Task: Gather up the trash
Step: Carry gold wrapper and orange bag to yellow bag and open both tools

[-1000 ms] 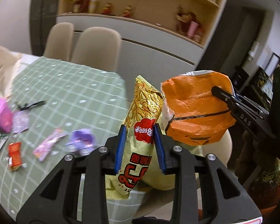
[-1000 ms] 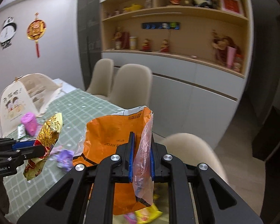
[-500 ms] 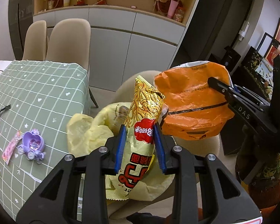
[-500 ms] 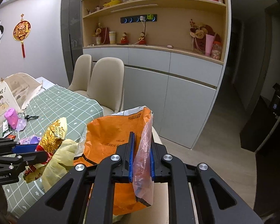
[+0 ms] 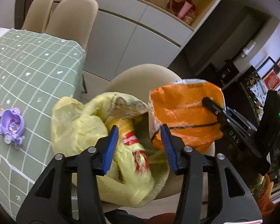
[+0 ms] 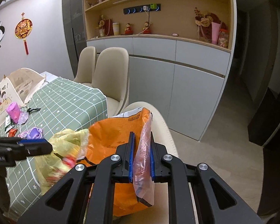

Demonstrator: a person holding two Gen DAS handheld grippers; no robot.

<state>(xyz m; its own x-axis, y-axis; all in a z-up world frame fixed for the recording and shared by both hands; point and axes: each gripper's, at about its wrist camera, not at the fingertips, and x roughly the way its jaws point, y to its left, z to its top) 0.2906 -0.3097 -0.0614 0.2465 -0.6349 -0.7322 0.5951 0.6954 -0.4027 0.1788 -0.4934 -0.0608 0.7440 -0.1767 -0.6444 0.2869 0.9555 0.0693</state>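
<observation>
Left wrist view: left gripper [image 5: 139, 137] spread, jaws just opened, yellow noodle wrapper [image 5: 133, 149] loose between and below them, inside yellow bag [image 5: 80, 128] on chair [image 5: 140, 78]. Light, crinkly, slippery; best pinched at an edge.

Right wrist view: right gripper [image 6: 141, 156] pinching one orange bag [image 6: 113, 140] by thin rim. Two bags, one wrapper.
</observation>
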